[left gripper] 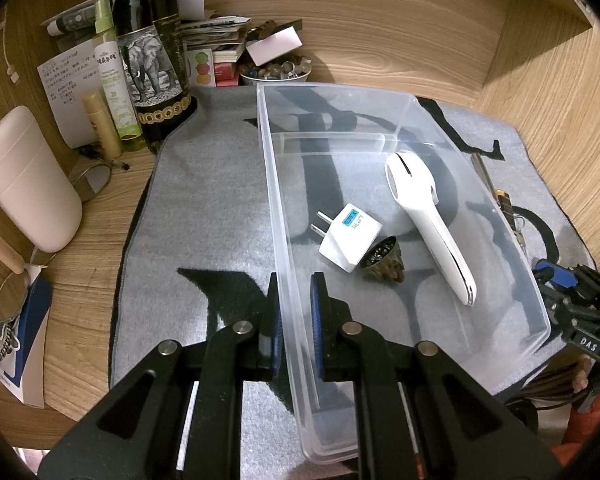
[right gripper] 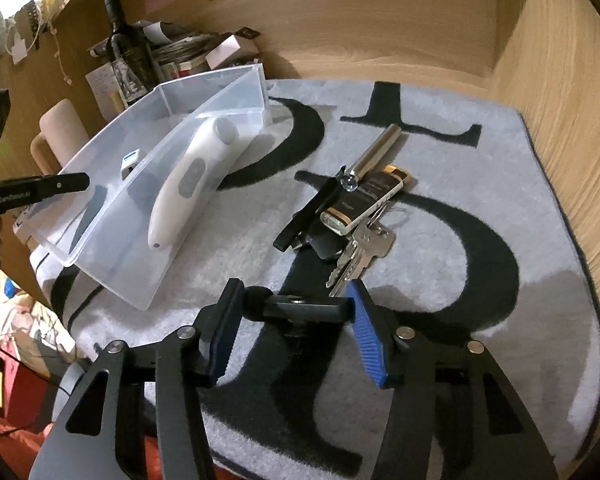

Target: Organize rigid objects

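My left gripper [left gripper: 296, 284] is shut on the left wall of a clear plastic bin [left gripper: 340, 88], one pad inside and one outside. In the bin lie a white handheld thermometer [left gripper: 424, 216], a white plug adapter [left gripper: 350, 240] and a small dark cone-shaped piece [left gripper: 384, 264]. In the right wrist view, my right gripper [right gripper: 295, 286] is low over the grey mat [right gripper: 440, 160]. Its pads press on both ends of a small black foam-tipped bar [right gripper: 300, 308] that lies crosswise. Beyond it lie keys [right gripper: 360, 248], a black-and-gold lighter [right gripper: 364, 200], a silver pen torch [right gripper: 374, 152] and a black stick [right gripper: 308, 212].
A dark wine bottle [left gripper: 152, 60], spray bottles, papers and a bowl of stones [left gripper: 274, 72] crowd the back left corner. A white jug [left gripper: 28, 176] stands at the left. Wooden walls [right gripper: 560, 120] close in the back and right of the mat.
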The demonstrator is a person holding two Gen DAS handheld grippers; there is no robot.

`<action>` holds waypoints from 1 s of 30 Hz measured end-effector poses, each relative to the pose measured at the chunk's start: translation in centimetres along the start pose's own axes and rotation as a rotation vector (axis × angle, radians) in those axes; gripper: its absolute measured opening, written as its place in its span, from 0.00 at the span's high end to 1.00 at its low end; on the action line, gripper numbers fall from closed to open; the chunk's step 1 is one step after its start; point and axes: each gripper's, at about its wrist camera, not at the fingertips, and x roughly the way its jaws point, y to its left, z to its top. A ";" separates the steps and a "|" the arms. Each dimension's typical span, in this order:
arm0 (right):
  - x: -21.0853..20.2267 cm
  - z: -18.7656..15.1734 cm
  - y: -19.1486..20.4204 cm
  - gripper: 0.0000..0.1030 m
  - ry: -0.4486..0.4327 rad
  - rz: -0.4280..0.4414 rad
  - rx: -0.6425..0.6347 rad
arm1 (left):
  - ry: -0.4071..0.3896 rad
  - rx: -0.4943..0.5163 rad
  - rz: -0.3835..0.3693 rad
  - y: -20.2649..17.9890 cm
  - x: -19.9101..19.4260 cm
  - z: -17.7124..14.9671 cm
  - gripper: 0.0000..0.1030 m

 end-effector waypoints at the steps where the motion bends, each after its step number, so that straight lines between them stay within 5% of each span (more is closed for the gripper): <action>1: -0.1 0.1 0.0 0.64 -0.003 0.000 -0.001 | 0.000 0.000 -0.001 0.0 0.0 0.0 0.90; 11: -1.3 2.1 0.4 0.85 -0.073 0.031 -0.006 | -0.002 0.001 -0.005 -0.1 -0.1 0.0 0.90; 20: -1.4 2.7 1.9 0.87 -0.100 0.051 -0.024 | -0.004 -0.002 -0.012 0.0 -0.1 0.0 0.90; 30: -4.4 7.1 4.8 0.87 -0.257 0.085 -0.098 | -0.004 -0.001 -0.013 0.0 -0.1 0.1 0.90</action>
